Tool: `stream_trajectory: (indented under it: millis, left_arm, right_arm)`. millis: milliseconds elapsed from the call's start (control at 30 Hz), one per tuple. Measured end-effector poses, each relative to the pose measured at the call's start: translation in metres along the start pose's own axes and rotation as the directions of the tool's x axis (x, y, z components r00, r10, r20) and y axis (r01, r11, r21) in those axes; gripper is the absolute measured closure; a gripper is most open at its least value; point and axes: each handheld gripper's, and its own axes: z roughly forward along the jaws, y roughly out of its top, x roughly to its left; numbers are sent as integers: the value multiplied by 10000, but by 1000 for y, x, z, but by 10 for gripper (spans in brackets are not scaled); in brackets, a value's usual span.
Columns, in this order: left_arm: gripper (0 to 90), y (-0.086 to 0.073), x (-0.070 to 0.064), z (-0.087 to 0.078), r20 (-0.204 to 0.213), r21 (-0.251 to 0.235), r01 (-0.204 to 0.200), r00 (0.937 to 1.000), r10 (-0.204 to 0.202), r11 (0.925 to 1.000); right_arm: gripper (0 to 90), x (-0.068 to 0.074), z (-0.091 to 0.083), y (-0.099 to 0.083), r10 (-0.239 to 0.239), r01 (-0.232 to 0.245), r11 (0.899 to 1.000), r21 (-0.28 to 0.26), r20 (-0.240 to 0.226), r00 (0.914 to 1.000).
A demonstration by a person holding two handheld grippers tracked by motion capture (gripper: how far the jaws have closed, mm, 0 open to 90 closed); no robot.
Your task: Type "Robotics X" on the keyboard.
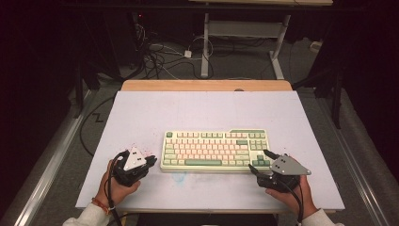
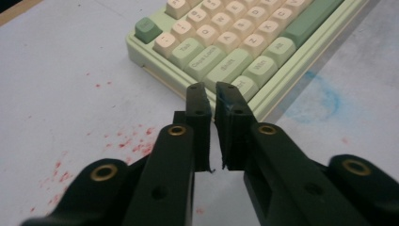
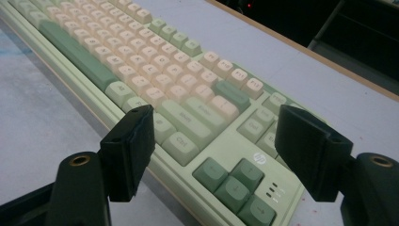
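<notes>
The left tongs point(image 2: 211, 96) have their jaws pressed almost together, with only a thin slit between them and nothing in it. They hover just beside the near left corner of the keyboard point(image 2: 235, 42), with the tips pointing at the bottom row of keys there. The right tongs point(image 3: 214, 136) are spread wide and hold nothing; their two jaws stand one on each side of the near right corner, above the arrow keys point(image 3: 235, 186), but I cannot tell if they touch the case.

I think the keyboard will handle as a stiff and fairly light thing that does not bend. The plastic case looks smooth, so it may slip in hard jaws. The key caps can probably come off if one pulls on them, so it is better to take hold of the edge of the case at the two short ends, not of the keys.

It is a compact keyboard with a pale green case, cream keys in the middle and darker green keys at the sides, also a long dark green space bar point(image 3: 77, 54). A small round logo sits above the arrow keys. It lies flat in the middle of the white table top point(image 1: 141, 113), closer to the person's edge, between the two hands. Small red specks point(image 2: 127, 141) and a faint blue smear point(image 2: 324, 101) mark the table beside it.
</notes>
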Motion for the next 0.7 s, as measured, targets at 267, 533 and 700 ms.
stream_trajectory:
  millis: [267, 533, 700]
  left_arm:
    - [874, 17, -3, 11, 360, 108, -154, 9992, 150, 9998]
    - [874, 32, -9, 25, 607, 437, -373, 9976, 346, 9983]
    - [874, 45, -11, 36, 756, 693, -620, 9955, 567, 9957]
  right_arm:
    - [293, 1, 4, -1, -41, 42, 9999, 118, -139, 9999]
    - [292, 3, 7, -2, -147, 155, 9996, 229, -339, 9993]
    - [293, 5, 9, -1, -248, 260, 9993, 273, -437, 9987]
